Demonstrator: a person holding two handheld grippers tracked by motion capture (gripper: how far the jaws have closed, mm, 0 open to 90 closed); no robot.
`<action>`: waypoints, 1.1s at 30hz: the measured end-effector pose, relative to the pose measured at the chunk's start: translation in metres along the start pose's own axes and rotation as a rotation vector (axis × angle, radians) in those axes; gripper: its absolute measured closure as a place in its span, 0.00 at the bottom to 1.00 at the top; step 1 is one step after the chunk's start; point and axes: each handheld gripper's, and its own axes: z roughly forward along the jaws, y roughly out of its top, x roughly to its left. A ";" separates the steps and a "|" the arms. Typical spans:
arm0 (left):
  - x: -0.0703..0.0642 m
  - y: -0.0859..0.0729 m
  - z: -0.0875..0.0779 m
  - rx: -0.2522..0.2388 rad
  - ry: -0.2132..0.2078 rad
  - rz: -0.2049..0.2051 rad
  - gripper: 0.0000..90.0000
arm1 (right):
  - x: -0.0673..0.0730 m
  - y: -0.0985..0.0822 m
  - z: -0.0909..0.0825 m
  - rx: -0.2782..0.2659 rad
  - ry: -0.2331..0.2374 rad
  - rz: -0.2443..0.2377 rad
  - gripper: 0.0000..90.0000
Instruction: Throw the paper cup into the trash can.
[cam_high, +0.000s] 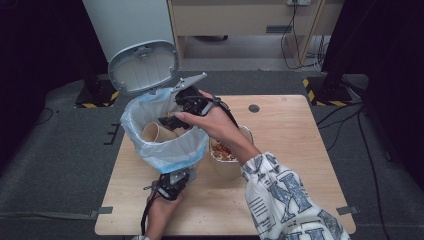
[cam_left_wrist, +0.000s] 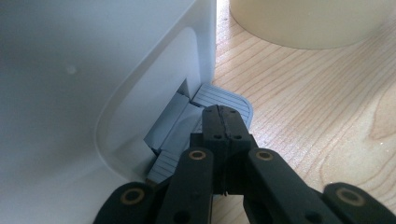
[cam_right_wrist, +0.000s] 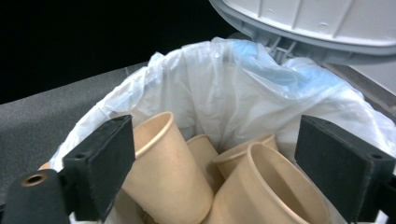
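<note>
Two grippers work at the bin. High view: right gripper hangs over its bagged mouth. Left gripper view: left gripper, jaws clenched, presses the pedal. Right gripper view: jaws released, nothing between; paper cups lie inside the bin.

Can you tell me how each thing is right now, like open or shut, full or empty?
Bin lid: open, tipped up.
Bin pedal: shut left tool rests on it.
Bin bag: holds paper cups.
Right tool: open, empty, over the cups.
Bowl: food inside.
</note>
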 end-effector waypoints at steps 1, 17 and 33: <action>0.000 0.000 0.000 0.000 0.000 -0.001 1.00 | -0.001 -0.001 -0.001 0.002 -0.005 0.006 0.13; 0.000 0.000 0.000 -0.001 -0.001 -0.004 1.00 | -0.017 -0.014 -0.024 -0.014 -0.070 0.027 0.12; 0.000 0.000 0.000 -0.001 -0.002 -0.003 1.00 | -0.035 -0.027 -0.048 -0.029 -0.111 0.061 0.12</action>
